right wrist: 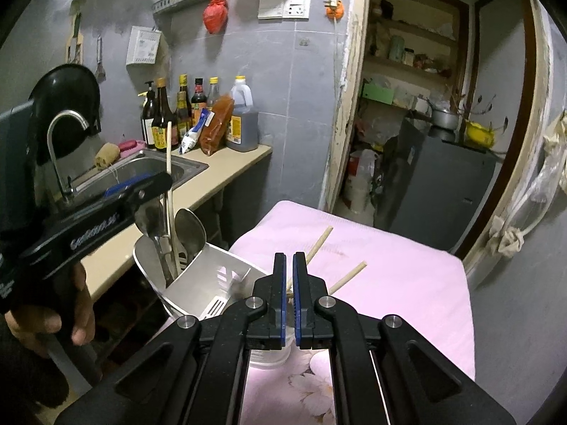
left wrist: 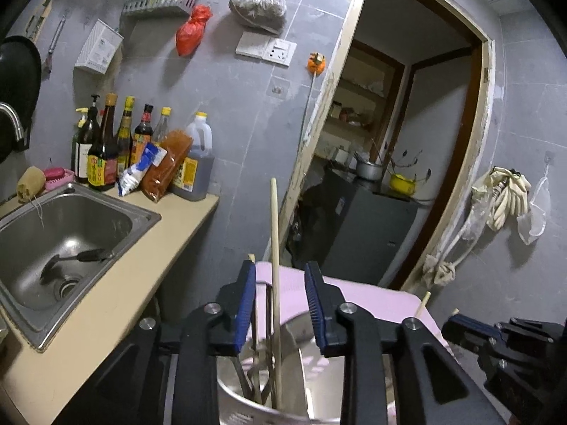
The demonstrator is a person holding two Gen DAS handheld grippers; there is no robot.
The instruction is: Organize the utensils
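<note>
A steel utensil holder (right wrist: 198,276) stands on the pink cloth (right wrist: 389,276); it also shows in the left wrist view (left wrist: 248,400). It holds two metal spoons (right wrist: 189,228) and one upright wooden chopstick (left wrist: 275,283), also seen in the right wrist view (right wrist: 169,177). My left gripper (left wrist: 280,301) is open, its jaws on either side of that chopstick above the holder. My right gripper (right wrist: 289,297) is shut, with nothing seen between the jaws. Two chopsticks (right wrist: 319,242) stick out of a clear cup (right wrist: 269,354) behind it.
A steel sink (left wrist: 63,233) with a spatula sits in the beige counter (left wrist: 141,265) to the left. Sauce bottles (left wrist: 106,141) stand at the wall. A faucet (right wrist: 60,141) rises at left. An open doorway (left wrist: 389,141) lies ahead.
</note>
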